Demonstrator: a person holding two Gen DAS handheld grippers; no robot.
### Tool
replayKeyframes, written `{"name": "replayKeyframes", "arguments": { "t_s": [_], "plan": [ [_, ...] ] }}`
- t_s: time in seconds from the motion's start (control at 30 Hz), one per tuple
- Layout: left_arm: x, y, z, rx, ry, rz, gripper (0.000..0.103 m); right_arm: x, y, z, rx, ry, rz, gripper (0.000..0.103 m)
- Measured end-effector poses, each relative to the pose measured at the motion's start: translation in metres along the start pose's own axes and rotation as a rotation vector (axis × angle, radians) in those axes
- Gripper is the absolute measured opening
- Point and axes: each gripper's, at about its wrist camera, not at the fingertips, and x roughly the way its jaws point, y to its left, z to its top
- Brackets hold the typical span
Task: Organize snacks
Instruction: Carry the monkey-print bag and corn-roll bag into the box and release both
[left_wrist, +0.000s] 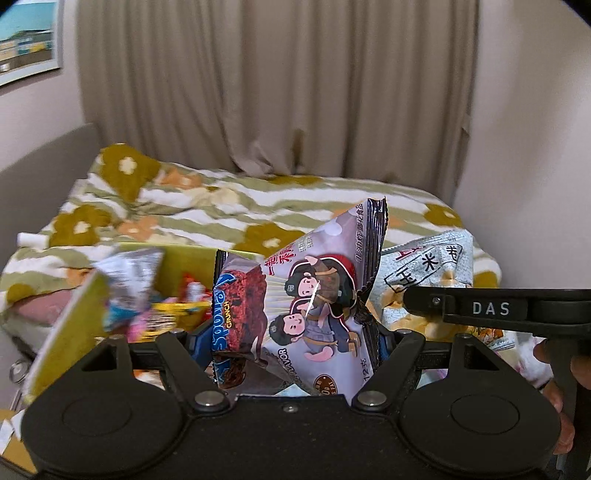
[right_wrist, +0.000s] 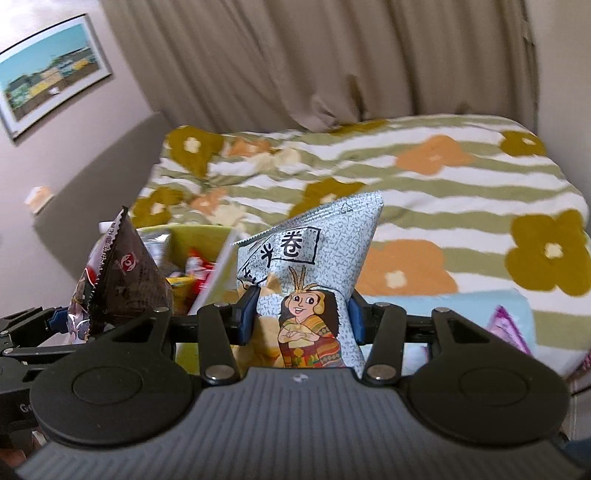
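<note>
My left gripper (left_wrist: 291, 339) is shut on a purple snack bag with cartoon figures (left_wrist: 317, 295), with a dark Crunch packet (left_wrist: 240, 314) pressed beside it. My right gripper (right_wrist: 301, 317) is shut on a grey-white corn snack bag with a cartoon woman (right_wrist: 314, 284). That bag also shows in the left wrist view (left_wrist: 424, 269), at the right behind the right gripper's arm. The purple bag shows from its dark back in the right wrist view (right_wrist: 122, 284), at the left. A yellow-green box (left_wrist: 192, 262) holding several snacks stands behind both bags; it also shows in the right wrist view (right_wrist: 199, 240).
A bed with a green-striped flowered blanket (right_wrist: 424, 192) fills the background. Beige curtains (left_wrist: 277, 85) hang behind it. A framed picture (right_wrist: 48, 85) hangs on the left wall. A light blue item with a purple packet (right_wrist: 506, 325) lies at the right.
</note>
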Motion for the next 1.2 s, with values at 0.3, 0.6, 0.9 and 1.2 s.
{"name": "replayKeyframes", "arguments": {
  "t_s": [0.3, 0.6, 0.9, 1.2],
  "plan": [
    [-0.019, 0.092, 0.013, -0.070, -0.044, 0.102, 0.080, 0.015, 0.070, 0.008, -0.028, -0.022, 0.066, 0.063],
    [0.017, 0.172, 0.025, -0.050, 0.030, 0.069, 0.081, 0.048, 0.138, 0.007, 0.021, -0.022, 0.024, 0.063],
    [0.072, 0.222, 0.017, -0.006, 0.121, -0.108, 0.102, 0.089, 0.179, -0.001, 0.093, -0.015, -0.077, 0.063],
    [0.080, 0.249, 0.009, -0.003, 0.161, -0.187, 0.102, 0.108, 0.197, -0.004, 0.132, 0.000, -0.173, 0.064]
  ]
}}
